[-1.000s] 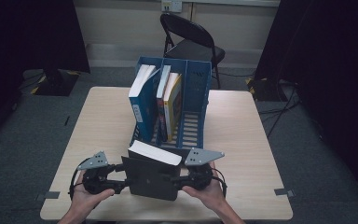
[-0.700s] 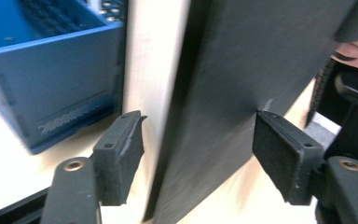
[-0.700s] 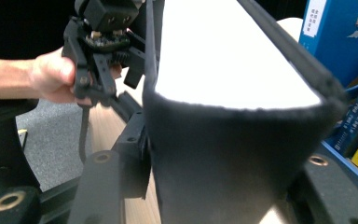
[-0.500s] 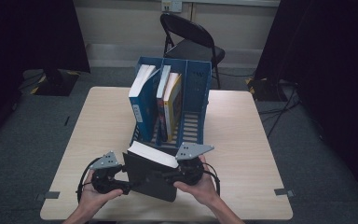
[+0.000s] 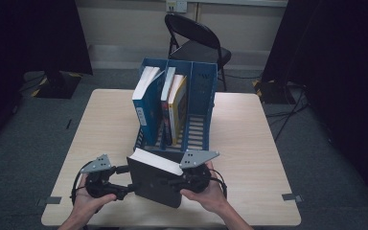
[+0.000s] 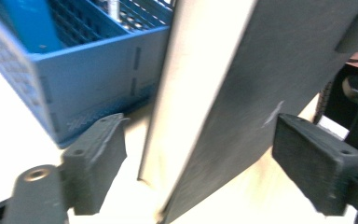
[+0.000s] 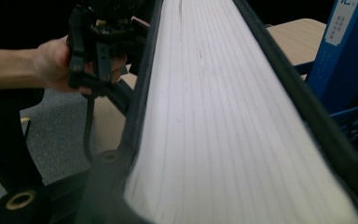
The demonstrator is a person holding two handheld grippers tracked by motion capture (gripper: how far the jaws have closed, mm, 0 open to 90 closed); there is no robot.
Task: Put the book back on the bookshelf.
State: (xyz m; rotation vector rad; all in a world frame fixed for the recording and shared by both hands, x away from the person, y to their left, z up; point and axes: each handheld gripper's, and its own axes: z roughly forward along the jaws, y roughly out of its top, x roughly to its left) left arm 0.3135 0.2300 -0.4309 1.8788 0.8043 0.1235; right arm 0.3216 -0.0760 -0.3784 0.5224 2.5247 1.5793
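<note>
Tabletop (image 5: 249, 143) of pale wood carries a blue file rack (image 5: 202, 100) standing upright at its middle, with a blue book (image 5: 143, 103) leaning in the left compartment and two slimmer books (image 5: 175, 103) in the next; the rightmost compartment shows bare slats. Just in front of the rack, at the person's edge, a black-covered book (image 5: 154, 179) is held tilted, its white page block (image 5: 155, 160) turned up and toward the rack.

Left gripper (image 5: 124, 184) sits at the book's left edge. In the left gripper view its jaws have just been opening: the book (image 6: 242, 98) stands between the two pads (image 6: 98, 158), with a clear gap on each side, so neither pad presses on it. The blue rack (image 6: 88, 79) lies just behind.

Right gripper (image 5: 184, 181) is at the book's right edge, under the person's right hand (image 5: 211, 196). Its jaws have just been closing; in the right gripper view the page block (image 7: 223, 126) runs between them, the dark covers lying against both jaws, which appear to clamp the book across its thickness. The left gripper (image 7: 98, 51) shows beyond.
</note>
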